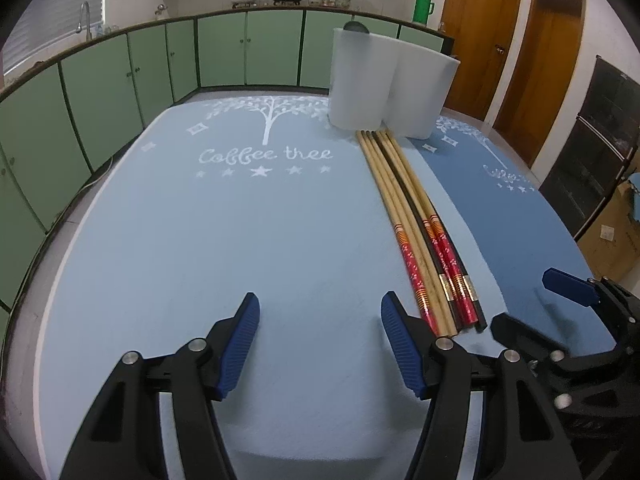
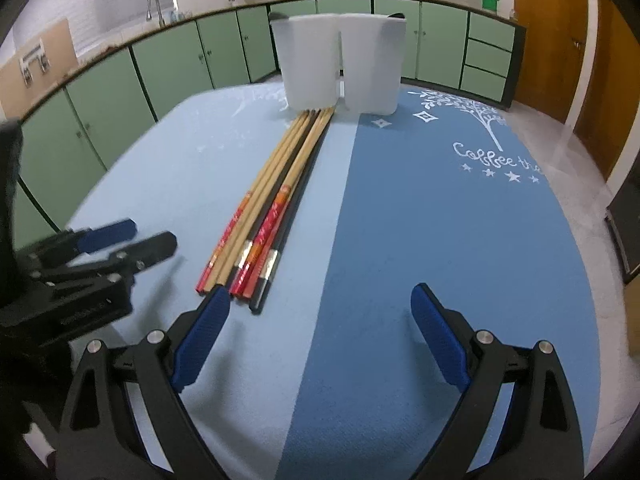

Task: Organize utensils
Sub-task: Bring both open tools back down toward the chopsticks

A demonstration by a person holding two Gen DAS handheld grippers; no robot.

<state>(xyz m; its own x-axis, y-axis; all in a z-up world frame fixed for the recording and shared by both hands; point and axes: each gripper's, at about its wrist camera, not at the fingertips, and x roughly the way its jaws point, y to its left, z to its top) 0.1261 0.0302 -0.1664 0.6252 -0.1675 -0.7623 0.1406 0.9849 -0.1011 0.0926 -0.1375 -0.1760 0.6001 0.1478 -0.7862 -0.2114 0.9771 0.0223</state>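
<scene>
The left tongs and right tongs both hang released, grasping nothing, over the near edge of the blue-matted tabletop. Between them lies a bundle of long wooden and black chopsticks, tips seemingly touching two white plastic holders toward the far edge.

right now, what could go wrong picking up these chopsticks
The chopsticks lie packed side by side, touching, so jaws closing on one may drag or scatter its neighbours.

The two grippers sit close together at the near ends: the left gripper and right gripper could bump if both reach in.

The white holder stands right at the far tips; pushing the sticks forward might shove or tip it.
</scene>
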